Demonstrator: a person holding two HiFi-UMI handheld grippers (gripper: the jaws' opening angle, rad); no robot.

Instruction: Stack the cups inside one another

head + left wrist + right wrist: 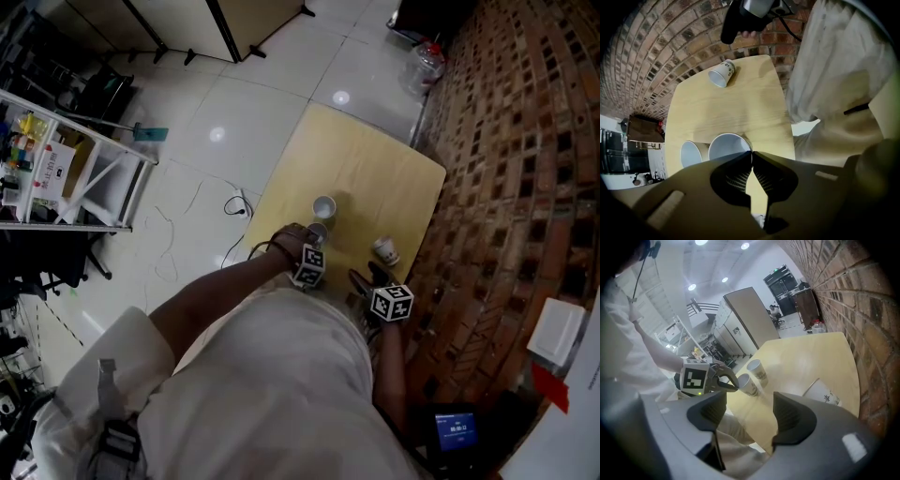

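Observation:
Three white paper cups are on the yellow table (375, 169). One cup (323, 207) stands upright. Close beside it is a second cup (727, 146), also upright, and my left gripper (752, 153) points straight down, shut on its near rim. From the right gripper view, this held cup (748, 385) sits just in front of the standing one (758, 371). The third cup (385, 250) lies on its side near the brick wall. My right gripper (750, 404) hovers open with nothing between its jaws, just short of the lying cup (826, 395).
A brick wall (525, 141) runs along the table's right side. White tiled floor (206, 122) with a cable lies to the left, and a white shelf rack (66, 169) stands beyond it. The person's body fills the table's near edge.

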